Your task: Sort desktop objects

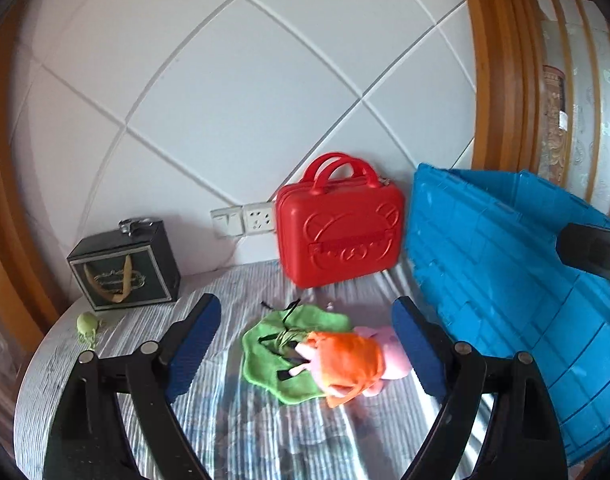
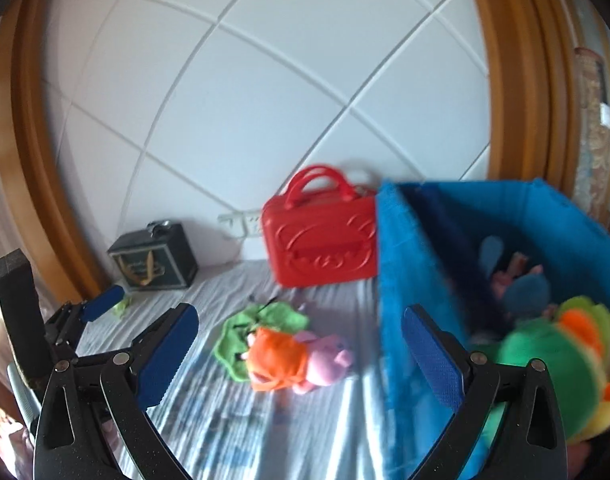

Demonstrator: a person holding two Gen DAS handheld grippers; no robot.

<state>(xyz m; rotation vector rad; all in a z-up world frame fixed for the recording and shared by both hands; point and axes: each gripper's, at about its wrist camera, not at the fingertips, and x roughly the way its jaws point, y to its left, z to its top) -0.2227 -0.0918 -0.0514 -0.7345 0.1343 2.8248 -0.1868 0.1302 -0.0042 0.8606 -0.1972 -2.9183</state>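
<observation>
A pink plush pig in an orange dress (image 1: pixel 351 362) lies on a green cloth (image 1: pixel 265 360) on the striped table. My left gripper (image 1: pixel 307 350) is open and empty, its jaws standing on either side of the pig, above it. My right gripper (image 2: pixel 299 356) is open and empty, over the edge of the blue bin (image 2: pixel 409 276). The pig (image 2: pixel 289 360) and cloth (image 2: pixel 233 340) lie left of the bin in the right wrist view. A green and orange plush (image 2: pixel 553 356) and other soft toys lie inside the bin. The left gripper's fingers (image 2: pixel 103 302) show at the left.
A red toy suitcase (image 1: pixel 339 228) stands against the wall beside the blue bin (image 1: pixel 505 280). A dark gift box (image 1: pixel 125 268) sits at the back left, with a small green object (image 1: pixel 87 326) in front of it. Wall sockets (image 1: pixel 243 220) are behind.
</observation>
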